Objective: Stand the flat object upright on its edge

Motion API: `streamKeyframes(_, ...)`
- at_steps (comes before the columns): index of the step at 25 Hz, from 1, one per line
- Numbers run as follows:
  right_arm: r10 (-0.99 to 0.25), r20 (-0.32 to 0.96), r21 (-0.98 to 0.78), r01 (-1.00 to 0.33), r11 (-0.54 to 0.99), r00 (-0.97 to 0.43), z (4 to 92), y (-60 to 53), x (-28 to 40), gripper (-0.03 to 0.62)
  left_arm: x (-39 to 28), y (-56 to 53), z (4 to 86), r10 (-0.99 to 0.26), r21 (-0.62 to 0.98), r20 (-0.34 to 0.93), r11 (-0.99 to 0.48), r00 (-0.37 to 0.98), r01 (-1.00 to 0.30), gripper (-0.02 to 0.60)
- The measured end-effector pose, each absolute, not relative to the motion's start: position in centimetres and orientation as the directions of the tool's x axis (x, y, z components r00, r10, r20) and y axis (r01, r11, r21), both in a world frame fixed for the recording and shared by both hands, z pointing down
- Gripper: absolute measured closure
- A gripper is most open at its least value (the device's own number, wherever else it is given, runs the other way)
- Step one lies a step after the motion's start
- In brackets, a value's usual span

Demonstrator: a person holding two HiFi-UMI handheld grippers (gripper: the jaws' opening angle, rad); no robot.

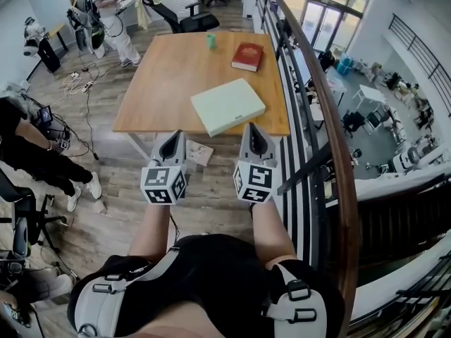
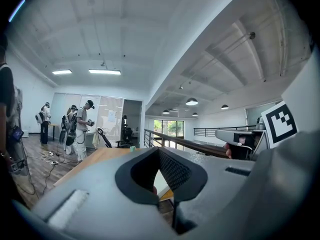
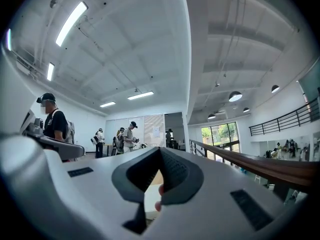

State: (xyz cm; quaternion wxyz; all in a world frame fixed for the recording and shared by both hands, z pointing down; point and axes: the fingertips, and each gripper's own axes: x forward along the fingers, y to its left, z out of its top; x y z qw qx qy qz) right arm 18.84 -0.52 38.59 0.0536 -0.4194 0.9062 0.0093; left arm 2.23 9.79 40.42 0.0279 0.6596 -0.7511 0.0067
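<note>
A pale green flat book lies flat near the front right corner of the wooden table. A red book lies flat at the back right. Both grippers hover side by side just short of the table's near edge, pointing at it. My left gripper is shut and empty, left of the pale book. My right gripper is shut and empty, its tip just below that book's near corner. In the left gripper view the jaws meet with nothing between them. The right gripper view shows the same closed jaws.
A small green cup stands at the table's back edge. A wooden-topped railing runs close along the right side. A paper lies on the floor by the table's near edge. People, chairs and cables stand to the left and back.
</note>
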Motion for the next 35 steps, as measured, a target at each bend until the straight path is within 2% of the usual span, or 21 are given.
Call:
streamKeyframes(11,-0.784,-0.097,-0.049,-0.784,0.619,-0.613,39.4,0.3,14.5,0.589,-2.9,10.3,41.4,-0.995,0.045,0.049,0.094,-0.092,-0.995,0.583)
streamKeyframes(20,-0.786,-0.078,-0.100,-0.780,0.618,-0.613,40.3,-2.3,13.1,0.589,-4.6,8.5,41.6,-0.995,0.036,0.054,0.091,-0.089,-0.995,0.583)
streamKeyframes(35,-0.783,-0.072,-0.109,-0.775,0.622,-0.618,42.3,-13.6,9.1,0.589,-8.0,-2.5,43.7,-0.993,0.025,0.075,0.090,-0.088,-0.996,0.583)
